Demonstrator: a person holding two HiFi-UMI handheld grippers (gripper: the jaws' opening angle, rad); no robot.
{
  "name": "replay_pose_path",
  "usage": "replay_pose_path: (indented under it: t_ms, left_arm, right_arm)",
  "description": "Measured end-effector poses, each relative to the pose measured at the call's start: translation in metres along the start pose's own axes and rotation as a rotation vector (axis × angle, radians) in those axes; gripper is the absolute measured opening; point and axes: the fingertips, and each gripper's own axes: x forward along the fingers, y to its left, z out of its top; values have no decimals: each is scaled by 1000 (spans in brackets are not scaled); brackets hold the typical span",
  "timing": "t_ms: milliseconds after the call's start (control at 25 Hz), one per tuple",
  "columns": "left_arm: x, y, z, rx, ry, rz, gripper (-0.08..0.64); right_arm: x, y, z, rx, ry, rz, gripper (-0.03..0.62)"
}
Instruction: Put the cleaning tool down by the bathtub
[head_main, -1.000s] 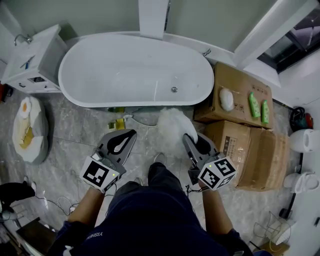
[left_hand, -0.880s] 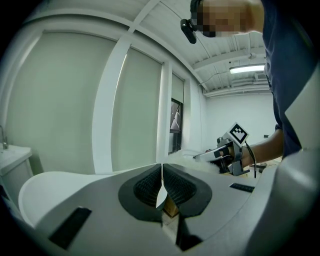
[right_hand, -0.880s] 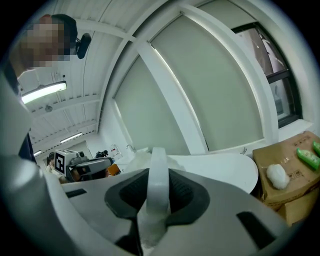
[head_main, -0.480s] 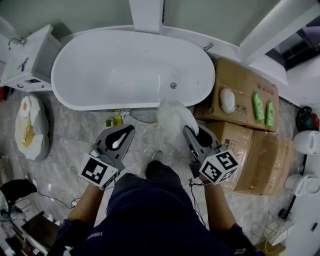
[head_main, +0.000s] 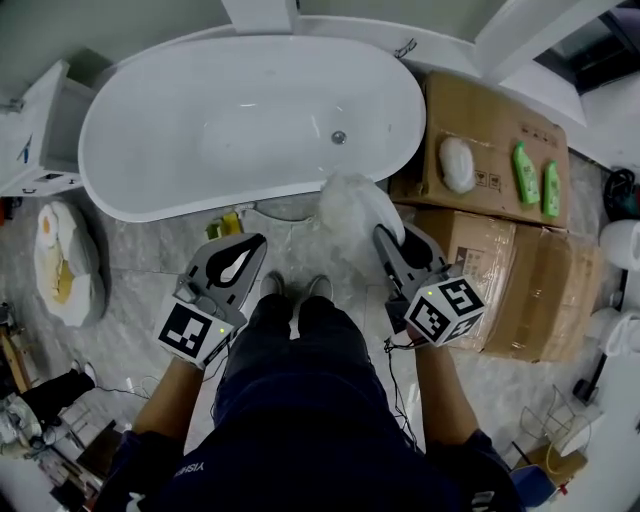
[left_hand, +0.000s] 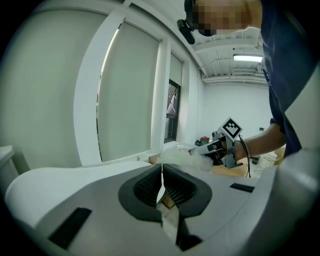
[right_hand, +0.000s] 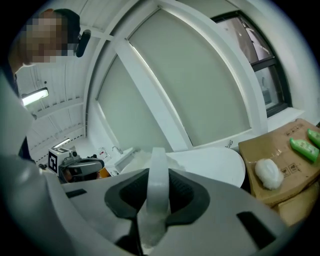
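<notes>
Right now the right gripper (head_main: 389, 238) is clamped on the white handle (right_hand: 156, 182) of the cleaning tool (head_main: 355, 206), both pads pressed against its sides. The tool's fluffy white head pokes out ahead of the jaws, off the floor. From above it sits at the near edge of the bathtub (head_main: 240, 120), toward the drain end, just beside the corner of the cardboard boxes (head_main: 500, 120).

The left gripper (head_main: 248, 248) hovers over the marble floor (head_main: 140, 270) in front of the tub. Its jaws are pressed together with only a thin slit between them and nothing in it.

On top of the far box there's a white pouf (head_main: 458, 164) and 2 green bottles (head_main: 526, 172) lying side by side. A small yellow item (head_main: 230, 222) lies on the floor at the foot of the tub. Off to the left sits a cushion (head_main: 60, 262) with a fried-egg print. The person's 2 feet (head_main: 292, 288) are planted between the grippers, toes toward the tub.
</notes>
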Motion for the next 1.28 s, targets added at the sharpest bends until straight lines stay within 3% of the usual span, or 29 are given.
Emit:
replay_pose_path:
  t_ms: [200,640,920,1280]
  left_arm:
    - [29,3,-18,8,37,-58,37]
    - [100,11,-76,63,106,-266,37]
    - [152,-2,-159,90,188,-381,37]
    - [213,-6,-282,132,295,-420,37]
  right_arm:
    - [6,-27,-19,46,1,-63,94]
    - [17,-83,-84,109,-12,-269,94]
    - [25,-130,-175,178,16,-392,94]
    - [64,-216,-322,217,92,-440,94]
